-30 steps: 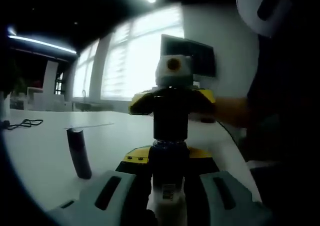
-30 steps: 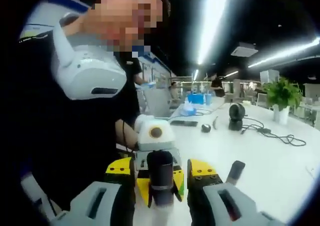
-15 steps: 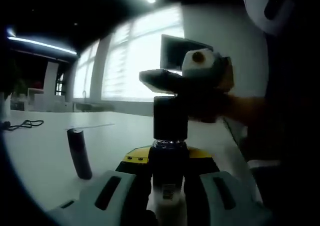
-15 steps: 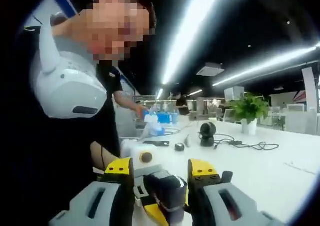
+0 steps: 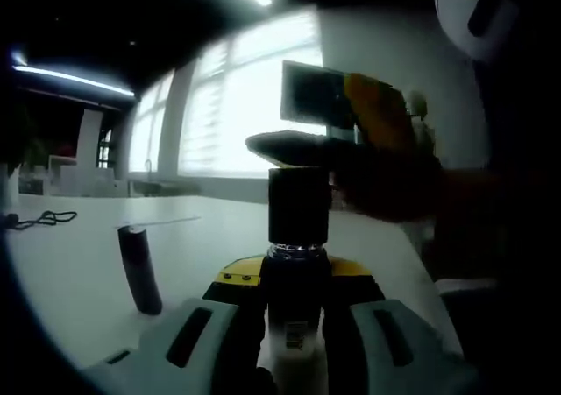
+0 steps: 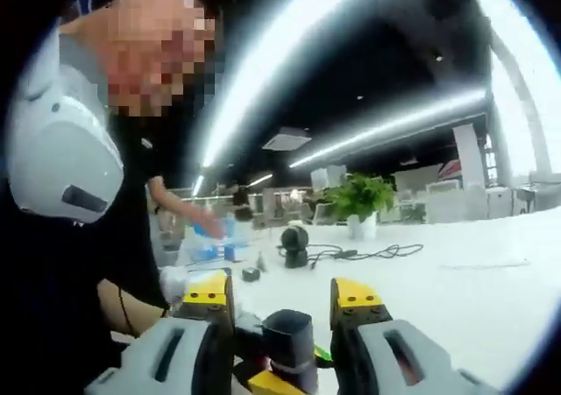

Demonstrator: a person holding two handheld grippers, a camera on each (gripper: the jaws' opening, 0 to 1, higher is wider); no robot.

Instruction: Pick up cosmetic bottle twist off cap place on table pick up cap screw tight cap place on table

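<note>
1. Left gripper (image 5: pixel 294 303): jaws clamped on upright pale cosmetic bottle (image 5: pixel 294 351), dark cylindrical cap (image 5: pixel 298 207) at 12 o'clock.
2. Right gripper (image 6: pixel 285 316): jaws flank the cap (image 6: pixel 291 347); contact unclear.
3. Dark slim cylinder (image 5: pixel 138 268): on white table (image 5: pixel 70 264), 9 o'clock.

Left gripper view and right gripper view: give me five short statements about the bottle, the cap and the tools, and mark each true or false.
1. The left tool holds the cosmetic bottle upright between its jaws. True.
2. The black cap lies on the white table. False: it sits on top of the bottle.
3. A dark cylinder stands on the table to the left of the bottle in the left gripper view. True.
4. In the right gripper view, the right tool has its jaws shut flat with nothing between them. False: the cap is between them.
5. The potted plant stands on the floor. False: it stands on the table.
</note>
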